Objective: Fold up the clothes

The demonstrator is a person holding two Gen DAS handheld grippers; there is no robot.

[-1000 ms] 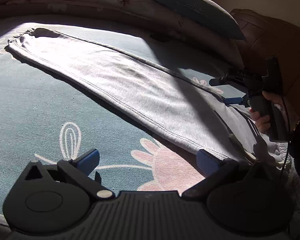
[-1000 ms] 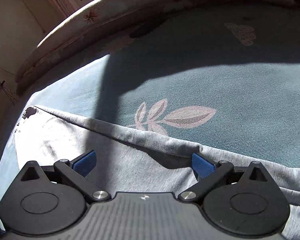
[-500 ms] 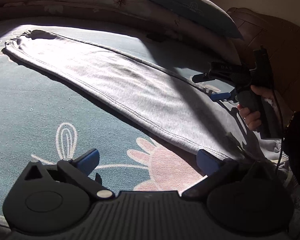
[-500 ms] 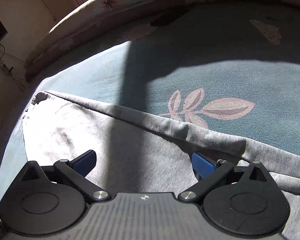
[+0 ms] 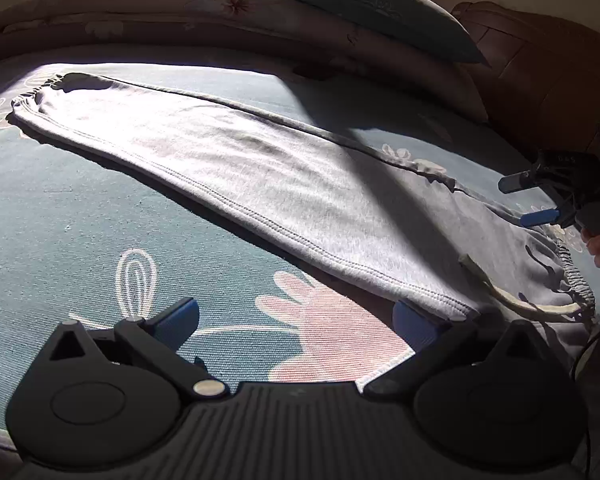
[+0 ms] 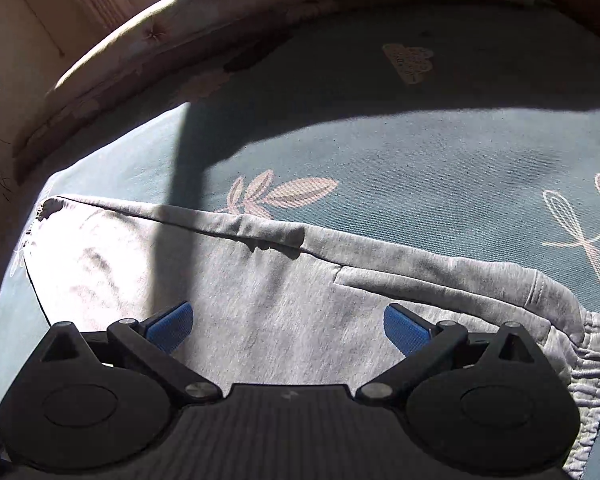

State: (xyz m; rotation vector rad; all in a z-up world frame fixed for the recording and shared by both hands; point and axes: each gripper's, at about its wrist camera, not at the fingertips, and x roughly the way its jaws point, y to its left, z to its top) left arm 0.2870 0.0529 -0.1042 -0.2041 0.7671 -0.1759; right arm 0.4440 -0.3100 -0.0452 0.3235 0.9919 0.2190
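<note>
Grey sweatpants [image 5: 260, 184] lie flat along the teal patterned bedsheet [image 5: 60, 232], legs folded together, cuffs at the far left and the elastic waistband [image 5: 576, 276] with its drawstring at the right. My left gripper [image 5: 296, 320] hovers open over the sheet, its right finger close to the pants' near hem. In the right wrist view the pants [image 6: 260, 304] fill the lower half, and my right gripper [image 6: 288, 324] hangs open just above the hip area, near the waistband [image 6: 596, 364]. The left wrist view also shows the right gripper [image 5: 532, 200], held by a hand at the far right edge.
A rolled floral quilt [image 5: 220, 20] and a teal pillow [image 5: 380, 8] line the far side of the bed. A brown padded headboard [image 5: 540, 72] rises at the right. A long shadow crosses the pants. Bare sheet [image 6: 420, 168] stretches beyond the pants.
The right gripper has drawn back toward the waistband end, away from the pants' middle. The left gripper stays almost in place by the near hem. Both remain open.
</note>
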